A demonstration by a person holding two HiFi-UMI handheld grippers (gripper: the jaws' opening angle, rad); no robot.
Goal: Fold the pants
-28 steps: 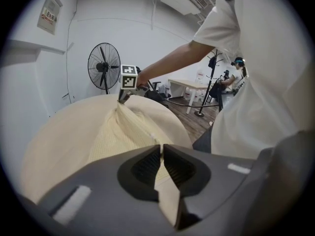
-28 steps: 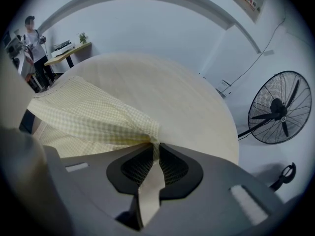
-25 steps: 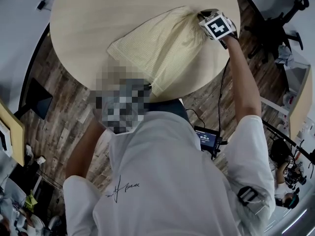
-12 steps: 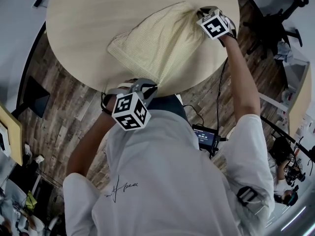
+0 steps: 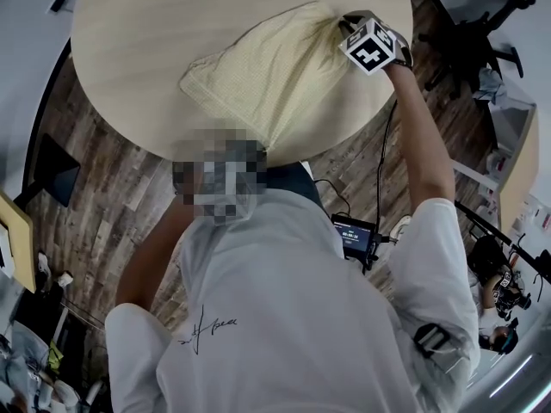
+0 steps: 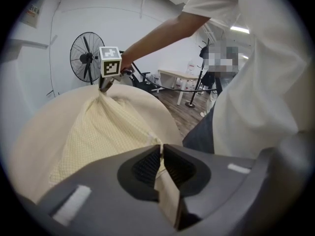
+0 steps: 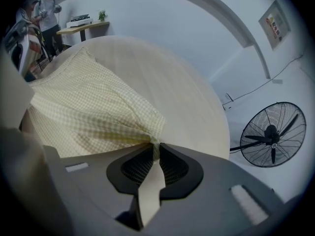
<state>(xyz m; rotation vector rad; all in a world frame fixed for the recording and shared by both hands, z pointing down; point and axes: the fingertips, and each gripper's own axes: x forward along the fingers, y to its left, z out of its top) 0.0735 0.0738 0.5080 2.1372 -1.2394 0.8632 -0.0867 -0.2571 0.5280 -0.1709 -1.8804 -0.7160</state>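
Observation:
Pale yellow checked pants [image 5: 267, 76] lie bunched on the round wooden table [image 5: 155, 24]. My right gripper [image 5: 343, 24] is at their far right end, shut on a gathered fold [image 7: 152, 144]. The left gripper view shows that gripper [image 6: 103, 88] below its marker cube, pinching the cloth [image 6: 98, 132]. My left gripper [image 6: 160, 154] is shut on the pants' near corner at the table's near edge. In the head view a mosaic patch hides the left gripper. The fabric [image 7: 83, 107] stretches between the two grippers.
A standing fan [image 6: 86, 58] [image 7: 270, 134] is beyond the table. An office chair [image 5: 482, 37] stands on the wood floor at right. A small screen device [image 5: 355, 235] hangs by the person's side. A desk [image 6: 182, 75] and other people are farther back.
The left gripper stayed at the near table edge with the cloth and sank a little. The right gripper's cube rolled slightly while it kept its hold at the far end.

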